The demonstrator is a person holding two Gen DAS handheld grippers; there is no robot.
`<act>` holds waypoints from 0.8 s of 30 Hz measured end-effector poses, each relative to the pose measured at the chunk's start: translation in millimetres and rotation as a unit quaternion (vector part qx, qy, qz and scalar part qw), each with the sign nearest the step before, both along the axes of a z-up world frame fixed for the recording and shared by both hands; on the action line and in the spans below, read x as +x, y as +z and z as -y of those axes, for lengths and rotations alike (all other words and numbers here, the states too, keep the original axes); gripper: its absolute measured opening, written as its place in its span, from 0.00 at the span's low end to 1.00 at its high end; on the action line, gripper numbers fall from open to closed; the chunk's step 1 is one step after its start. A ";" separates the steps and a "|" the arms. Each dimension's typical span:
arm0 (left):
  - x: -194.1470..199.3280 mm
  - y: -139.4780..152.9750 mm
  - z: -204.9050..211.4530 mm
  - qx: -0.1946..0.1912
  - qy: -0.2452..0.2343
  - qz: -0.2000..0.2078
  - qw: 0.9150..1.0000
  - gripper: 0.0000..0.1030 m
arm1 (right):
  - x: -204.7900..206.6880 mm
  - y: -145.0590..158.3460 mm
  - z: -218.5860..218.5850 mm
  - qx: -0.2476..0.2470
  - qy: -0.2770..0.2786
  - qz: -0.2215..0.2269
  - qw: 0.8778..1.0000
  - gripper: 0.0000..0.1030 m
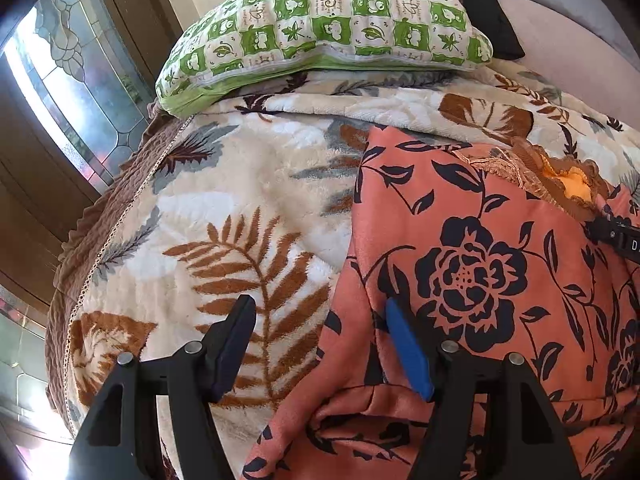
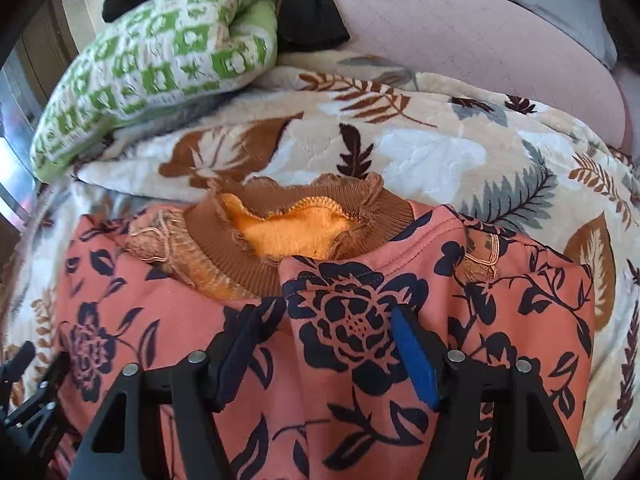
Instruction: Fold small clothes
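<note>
Left claw (image 1: 320,314) open, jaws wide apart, nothing pinched between them; black finger (image 1: 234,344) over the blanket (image 1: 248,184), blue finger (image 1: 406,344) over the left edge of the top (image 1: 460,240); cannot tell if the tips touch the cloth.

Right claw (image 2: 324,318) open too, jaws parted over the top (image 2: 360,360), just below the collar (image 2: 240,264); nothing squeezed between the two fingers; cannot tell if they touch the cloth.

Top pink-orange with big dark flowers and leaves, lying flat on the blanket, chest side up; brown ribbed collar at the far end, fuzzy orange inside (image 2: 288,232) showing; a crumpled fold (image 1: 352,404) in the cloth near the left claw.

Blanket fluffy and cream, with brown and grey leaves; green and white pillow (image 1: 320,28) at the far end, sitting on the blanket; something black (image 2: 304,4) behind the pillow; pink headboard (image 2: 460,40) past the blanket; window (image 1: 76,88) with patterned glass off to the left.
</note>
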State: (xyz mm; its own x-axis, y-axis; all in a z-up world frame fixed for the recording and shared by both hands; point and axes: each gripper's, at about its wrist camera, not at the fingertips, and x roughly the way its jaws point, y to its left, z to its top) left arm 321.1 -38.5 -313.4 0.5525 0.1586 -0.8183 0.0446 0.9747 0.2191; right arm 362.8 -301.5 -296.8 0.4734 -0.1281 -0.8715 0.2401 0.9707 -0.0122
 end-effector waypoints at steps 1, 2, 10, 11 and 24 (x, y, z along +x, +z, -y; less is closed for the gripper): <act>-0.5 0.3 -0.5 -0.001 -0.002 0.001 1.000 0.67 | -3.9 3.8 5.2 -0.003 -0.006 0.006 1.000 0.23; -0.3 0.3 -1.4 -0.002 -0.003 0.000 1.000 0.66 | -12.8 11.3 14.7 0.015 -0.012 0.021 1.000 0.06; -4.8 -0.2 2.2 0.007 -0.001 0.005 1.000 0.67 | -162.5 47.4 138.5 0.102 -0.138 0.130 0.976 0.06; -5.9 -0.6 4.6 0.016 -0.002 0.008 1.000 0.67 | -180.8 39.3 153.1 0.134 -0.151 0.131 0.971 0.10; -35.7 42.0 24.0 0.008 -0.027 0.122 0.992 0.66 | -206.6 53.4 162.6 0.141 -0.152 0.208 0.956 0.32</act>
